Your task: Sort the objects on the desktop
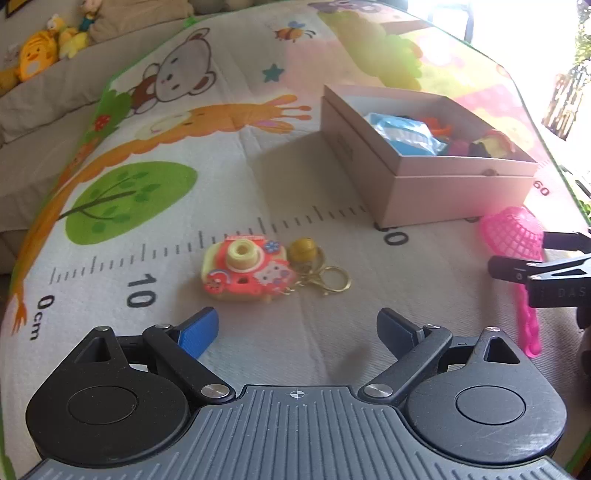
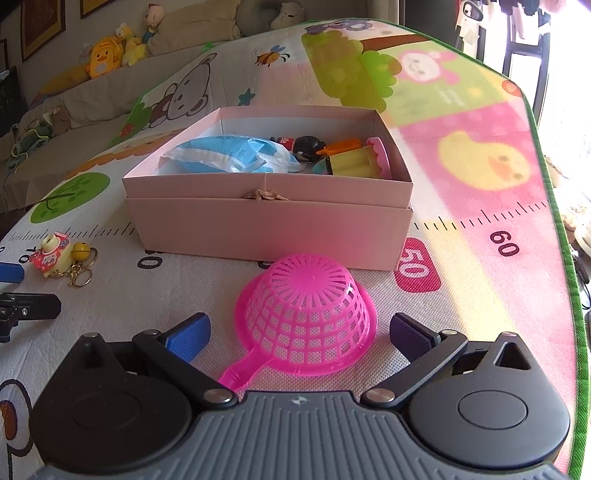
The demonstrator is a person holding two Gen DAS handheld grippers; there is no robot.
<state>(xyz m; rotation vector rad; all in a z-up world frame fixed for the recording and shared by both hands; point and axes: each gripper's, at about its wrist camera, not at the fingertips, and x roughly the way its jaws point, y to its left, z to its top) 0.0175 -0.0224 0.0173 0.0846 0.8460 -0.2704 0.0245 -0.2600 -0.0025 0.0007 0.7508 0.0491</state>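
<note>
Just ahead of the wide-open, empty left claw (image 1: 297,328), the toy camera keychain (image 1: 243,269) looks light, rigid and smooth, best pinched across its flat body, while the right claw (image 2: 299,334) gapes around the pink strainer (image 2: 306,317).

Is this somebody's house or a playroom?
Probably a living room at home: a cartoon animal play mat covers the surface, plush toys sit along a sofa, and framed pictures hang on the wall.
</note>
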